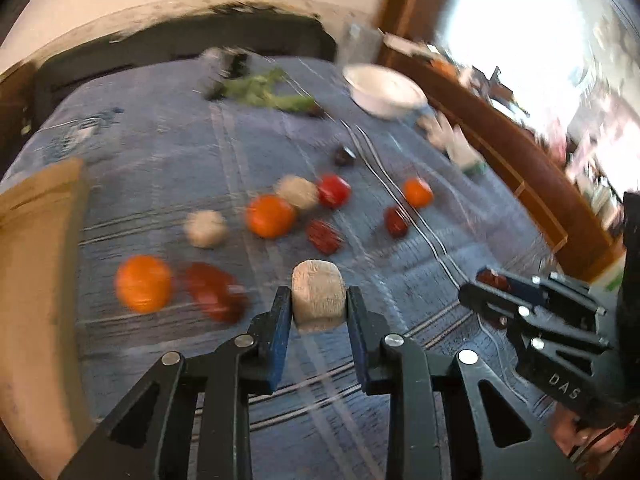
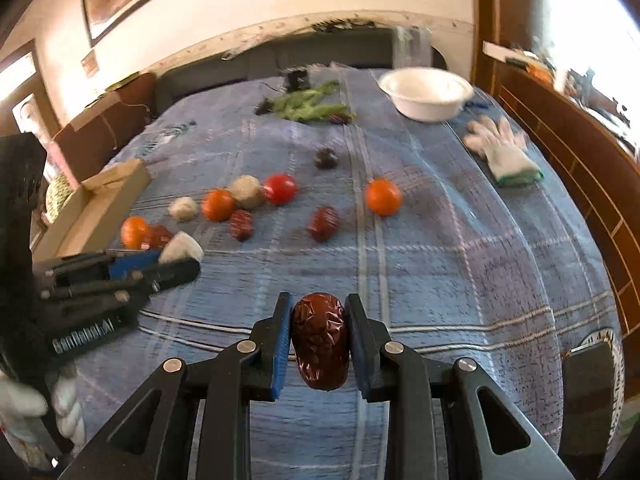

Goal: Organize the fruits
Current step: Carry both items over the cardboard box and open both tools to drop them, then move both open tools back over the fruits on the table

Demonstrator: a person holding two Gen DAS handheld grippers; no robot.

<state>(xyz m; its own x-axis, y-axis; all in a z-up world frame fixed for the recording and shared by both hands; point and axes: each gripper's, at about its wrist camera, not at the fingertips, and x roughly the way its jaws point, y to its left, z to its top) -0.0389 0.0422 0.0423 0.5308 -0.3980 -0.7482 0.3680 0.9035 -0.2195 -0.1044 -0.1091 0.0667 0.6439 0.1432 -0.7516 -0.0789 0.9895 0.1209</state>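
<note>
My left gripper [image 1: 319, 300] is shut on a pale beige lump of fruit [image 1: 319, 298], held just above the blue checked cloth [image 1: 400, 280]. My right gripper [image 2: 319, 320] is shut on a dark red wrinkled date [image 2: 320, 344]. In the right wrist view the left gripper [image 2: 176, 260] shows at the left with the beige lump [image 2: 182, 246] at its tips. On the cloth lie oranges [image 2: 383, 197] [image 2: 218, 204] [image 2: 134, 232], a red tomato [image 2: 280, 188], more dates [image 2: 323, 223] [image 2: 241, 224], beige lumps [image 2: 246, 191] [image 2: 184, 208] and a dark fruit [image 2: 325, 158].
A white bowl [image 2: 426, 94] stands at the far right of the cloth. Green leafy stems [image 2: 308, 106] lie at the back. A white glove [image 2: 500, 150] rests near the right edge. An open cardboard box [image 2: 96, 208] sits at the left. Wooden furniture [image 2: 580, 152] borders the right side.
</note>
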